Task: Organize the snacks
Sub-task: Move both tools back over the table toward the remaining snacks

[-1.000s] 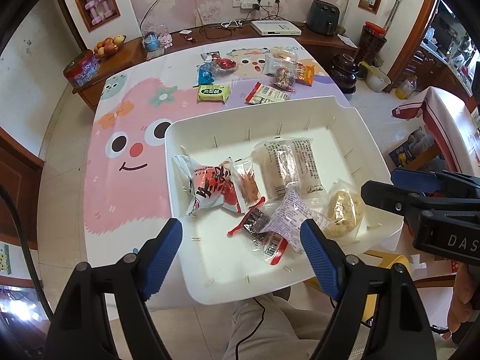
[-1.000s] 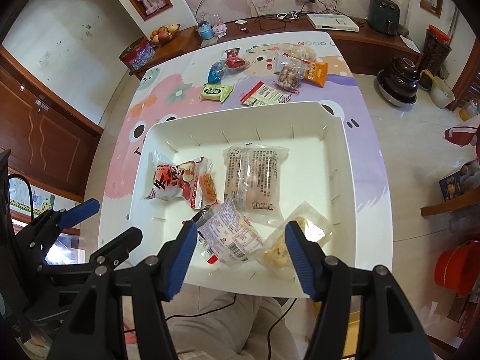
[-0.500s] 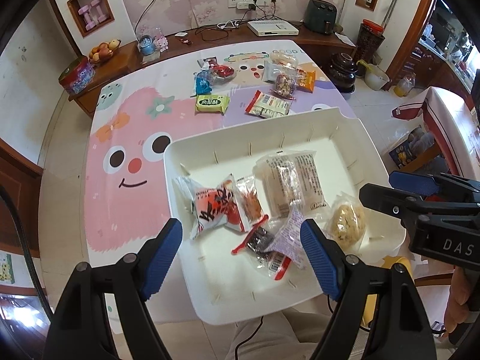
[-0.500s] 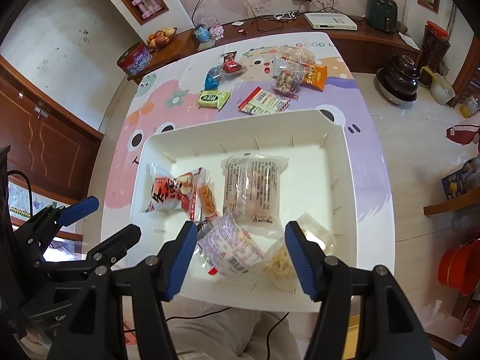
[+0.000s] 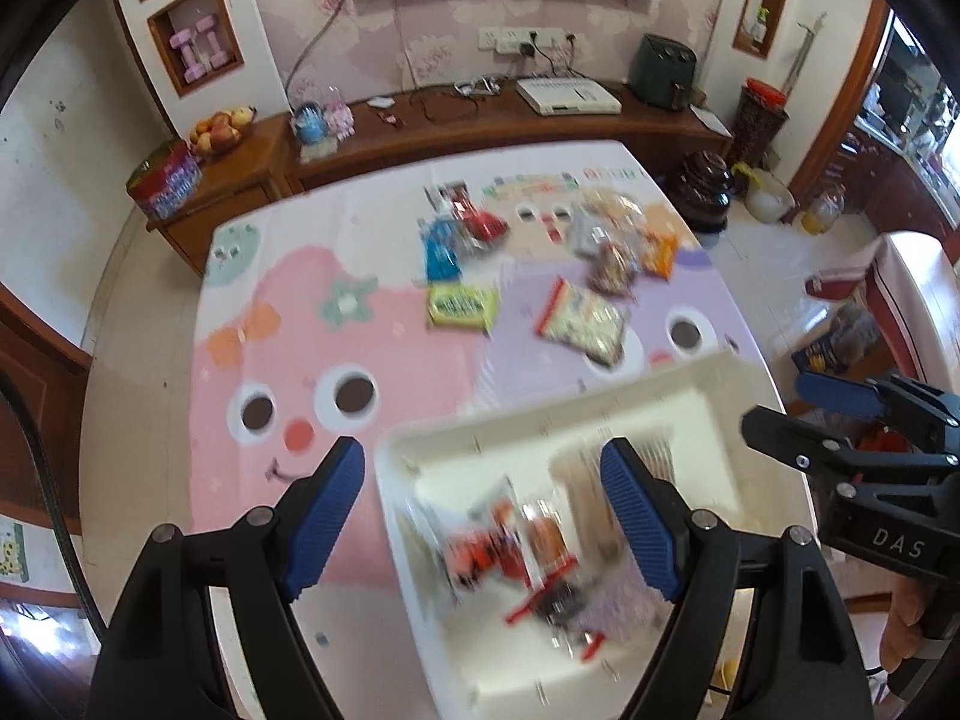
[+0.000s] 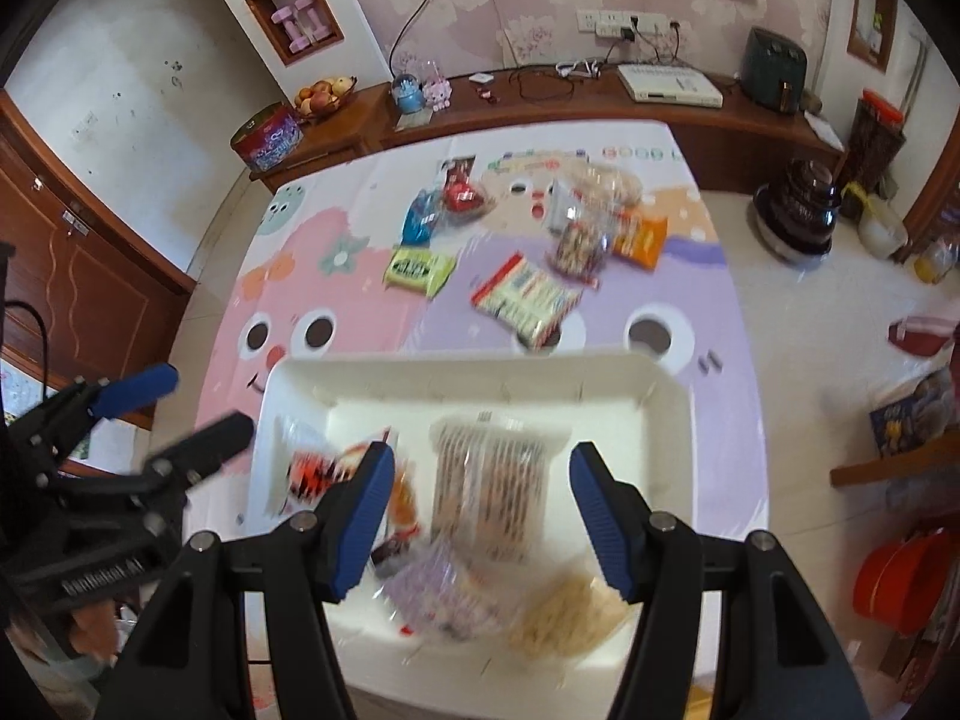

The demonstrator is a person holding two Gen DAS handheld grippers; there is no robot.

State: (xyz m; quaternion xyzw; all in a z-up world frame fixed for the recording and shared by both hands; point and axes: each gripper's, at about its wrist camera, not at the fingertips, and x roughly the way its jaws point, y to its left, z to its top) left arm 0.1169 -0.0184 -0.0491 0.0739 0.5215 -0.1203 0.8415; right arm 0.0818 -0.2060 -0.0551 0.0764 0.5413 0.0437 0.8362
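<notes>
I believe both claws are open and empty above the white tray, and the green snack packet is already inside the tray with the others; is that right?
Not quite. The green snack packet is not in the white tray; it lies on the cartoon tablecloth beyond the tray's far rim, as the right wrist view shows. The rest stands: the left claw and right claw are open and empty.

The table (image 6: 372, 324) wears a cloth of pink and lilac with cartoon faces: white eyes with brown pupils and a red nose. On it stands a plain cream-white tray (image 6: 480, 378). Beyond the tray's far rim lie a yellow-green packet (image 6: 418, 268), a white packet edged in red (image 6: 525, 298), an orange packet (image 6: 641, 238), a blue packet (image 6: 422, 217) and a red one (image 6: 462, 192). Inside the tray, a red-and-white wrapper (image 6: 312, 471) sits beside a clear, pale striped pack (image 6: 487, 480). Both tongs (image 5: 483, 513) (image 6: 482, 516) are black with blue pads.
</notes>
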